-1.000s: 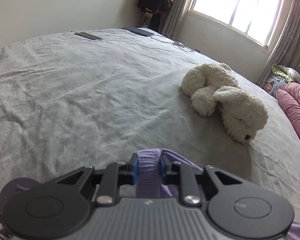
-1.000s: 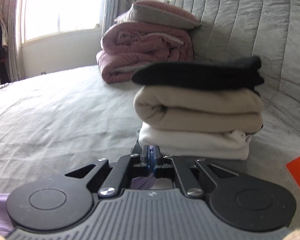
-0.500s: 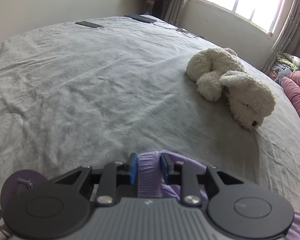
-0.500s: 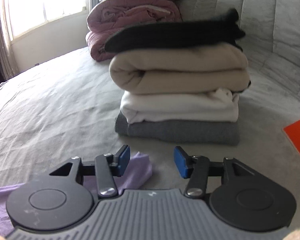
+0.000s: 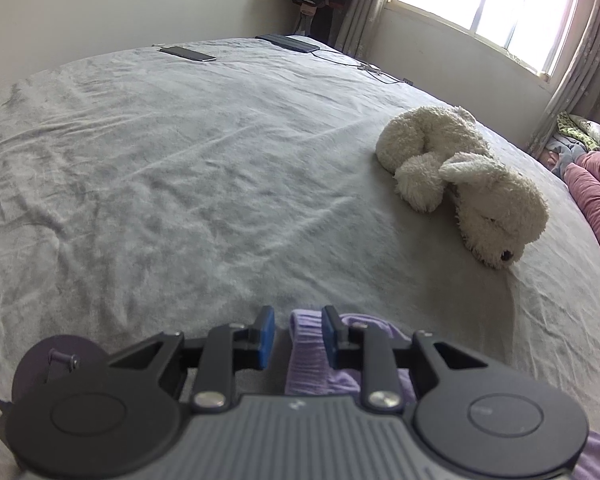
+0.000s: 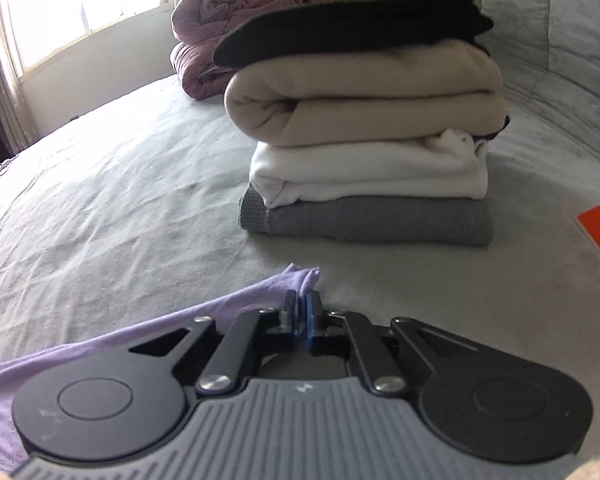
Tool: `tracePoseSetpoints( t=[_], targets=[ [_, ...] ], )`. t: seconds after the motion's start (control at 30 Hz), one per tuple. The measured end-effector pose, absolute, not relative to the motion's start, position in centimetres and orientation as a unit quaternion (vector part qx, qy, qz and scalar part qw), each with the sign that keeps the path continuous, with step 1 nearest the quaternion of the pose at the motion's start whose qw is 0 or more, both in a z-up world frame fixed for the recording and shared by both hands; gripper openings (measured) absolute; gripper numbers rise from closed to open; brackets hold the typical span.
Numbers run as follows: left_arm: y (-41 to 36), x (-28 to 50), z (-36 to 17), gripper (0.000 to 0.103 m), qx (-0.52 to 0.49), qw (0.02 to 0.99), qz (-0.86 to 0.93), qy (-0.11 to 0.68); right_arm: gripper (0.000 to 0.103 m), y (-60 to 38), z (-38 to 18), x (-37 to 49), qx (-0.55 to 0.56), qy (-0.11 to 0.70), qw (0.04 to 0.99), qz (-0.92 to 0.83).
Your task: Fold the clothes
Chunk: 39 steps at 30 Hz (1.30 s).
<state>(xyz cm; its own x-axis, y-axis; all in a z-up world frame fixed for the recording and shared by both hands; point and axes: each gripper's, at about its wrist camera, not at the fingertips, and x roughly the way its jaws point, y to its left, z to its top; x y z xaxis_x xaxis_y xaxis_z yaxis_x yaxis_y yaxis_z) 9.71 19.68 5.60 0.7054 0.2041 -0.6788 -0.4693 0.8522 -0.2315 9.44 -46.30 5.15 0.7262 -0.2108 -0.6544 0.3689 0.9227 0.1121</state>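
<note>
Low in both frames, the lavender garment (image 6: 256, 296) lies on the grey bed sheet (image 5: 180, 184); our right gripper (image 6: 301, 312) has just closed, pinching its corner, while our left gripper (image 5: 296, 332) stands slightly parted, a ribbed purple fold against one pad only. Ahead of us at left the sheet spreads wide and bare. A white plush dog (image 5: 464, 184) lies at right, and a stack of folded clothes (image 6: 364, 120) sits just past the pinched corner.

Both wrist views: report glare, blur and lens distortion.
Left wrist view: the window is blown out white and the bed bulges in fisheye curvature. Right wrist view: its window also glares, and the stack of folded clothes looks slightly soft.
</note>
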Motion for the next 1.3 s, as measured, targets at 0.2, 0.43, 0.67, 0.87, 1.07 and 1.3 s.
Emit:
tracePoseSetpoints(
  t=[0.2, 0.43, 0.67, 0.87, 1.07, 1.3],
  targets=[
    [19.5, 9.7, 5.4, 0.026, -0.199, 0.899, 0.182, 0.346, 0.004, -45.4, 5.0, 9.0, 0.067, 0.388, 0.902, -0.178],
    [20.0, 9.7, 5.1, 0.026, -0.203, 0.894, 0.187, 0.352, 0.004, -46.0, 4.0, 9.0, 0.073, 0.417, 0.89, -0.169],
    [19.8, 9.7, 5.1, 0.026, -0.197, 0.897, 0.183, 0.351, 0.049, -45.2, 6.3, 10.6, 0.025, 0.32, 0.934, -0.154],
    [19.7, 9.8, 5.1, 0.026, -0.196, 0.897, 0.178, 0.354, 0.049, -44.2, 3.4, 12.8, -0.013, 0.365, 0.924, -0.114],
    [19.8, 9.8, 5.1, 0.026, -0.202, 0.896, 0.173, 0.356, 0.018, -45.0, 2.4, 12.3, 0.027, 0.365, 0.926, -0.091],
    [21.5, 9.3, 5.4, 0.025, -0.227, 0.891, 0.189, 0.345, 0.001, -44.0, 3.3, 12.6, -0.002, 0.323, 0.94, -0.113]
  ],
)
